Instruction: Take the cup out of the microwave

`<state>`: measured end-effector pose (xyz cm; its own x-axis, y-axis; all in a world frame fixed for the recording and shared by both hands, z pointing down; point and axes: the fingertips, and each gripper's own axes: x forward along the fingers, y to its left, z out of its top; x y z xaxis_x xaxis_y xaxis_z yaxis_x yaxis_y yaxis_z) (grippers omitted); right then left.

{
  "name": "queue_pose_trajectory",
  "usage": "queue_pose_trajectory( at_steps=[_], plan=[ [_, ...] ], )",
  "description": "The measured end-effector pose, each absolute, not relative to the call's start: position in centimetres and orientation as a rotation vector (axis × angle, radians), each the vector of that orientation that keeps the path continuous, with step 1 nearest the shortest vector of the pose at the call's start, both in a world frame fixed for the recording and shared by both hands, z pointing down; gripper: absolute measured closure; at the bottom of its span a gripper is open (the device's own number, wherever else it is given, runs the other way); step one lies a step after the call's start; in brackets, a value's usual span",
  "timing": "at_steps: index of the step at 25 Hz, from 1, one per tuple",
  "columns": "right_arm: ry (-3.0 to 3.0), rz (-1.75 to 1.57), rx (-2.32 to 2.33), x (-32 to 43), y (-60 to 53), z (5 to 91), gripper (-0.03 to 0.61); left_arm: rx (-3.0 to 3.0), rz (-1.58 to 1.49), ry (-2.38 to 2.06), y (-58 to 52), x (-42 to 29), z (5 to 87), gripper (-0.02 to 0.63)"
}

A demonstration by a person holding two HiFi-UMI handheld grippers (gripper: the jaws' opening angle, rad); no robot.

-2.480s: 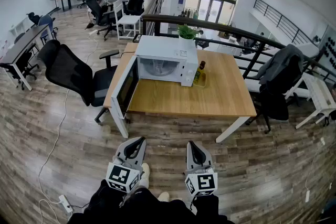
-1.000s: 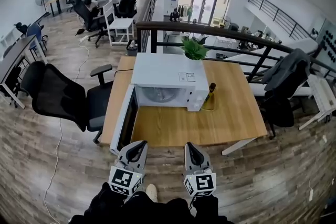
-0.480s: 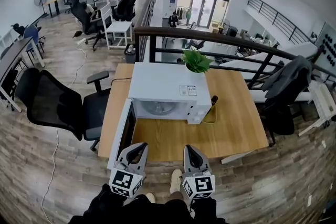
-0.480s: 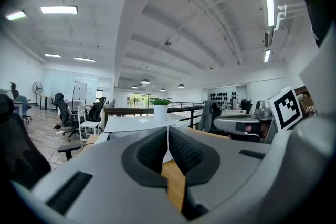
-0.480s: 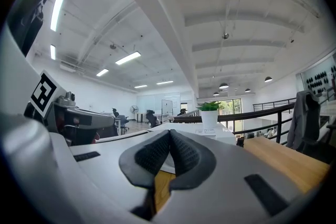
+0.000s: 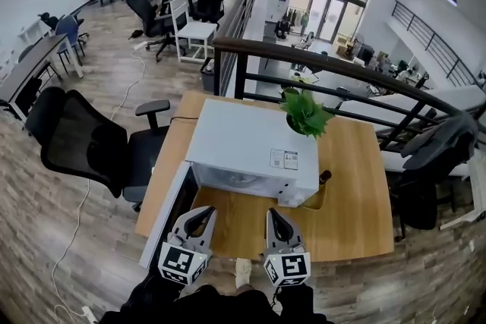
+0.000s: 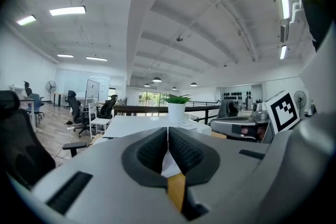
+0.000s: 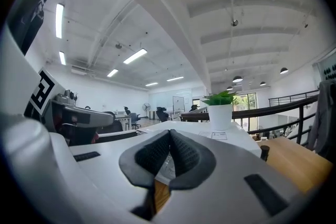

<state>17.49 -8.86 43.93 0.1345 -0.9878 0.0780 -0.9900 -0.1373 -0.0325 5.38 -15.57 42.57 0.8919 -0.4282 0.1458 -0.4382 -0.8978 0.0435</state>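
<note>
- Left tongs (image 6: 199,220) and right tongs (image 6: 274,218) point level, side by side, each pressed together and empty.
- Microwave (image 6: 243,140) on worktop (image 6: 357,193) just ahead, door (image 6: 163,224) open; cup inside cannot be made out.

A wooden table (image 6: 357,193) stood on a plank floor (image 6: 99,239). A white microwave (image 6: 243,144) sat on its left half, its door (image 6: 168,220) swung open past the table's left front corner. Just right of the microwave, a dark bottle (image 6: 323,178) stood in a yellow tray (image 6: 314,199). Whether the plant (image 6: 306,114) stood on the microwave or behind it was unclear.
</note>
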Motion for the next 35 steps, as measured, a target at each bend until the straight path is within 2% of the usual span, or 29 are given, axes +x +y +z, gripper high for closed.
queue_pose_trajectory(
  at_steps=[10,32,34,35],
  plan=[
    [-2.198,0.263,2.118,20.1,-16.6,49.2,0.563,2.831,0.324,-0.884,-21.4,7.4,47.0,0.586],
    [-2.411,0.508,1.752,18.8,-26.3,61.9,0.561,2.6,0.42,-1.145,-26.6,6.3,56.5,0.586],
    [-2.442,0.525,1.717,18.5,-26.7,62.6,0.466,2.582,0.422,-1.161,-26.6,6.1,57.0,0.586],
    [-2.451,0.53,1.705,18.4,-26.9,62.9,0.466,2.574,0.424,-1.168,-26.7,6.0,57.2,0.586]
  ],
)
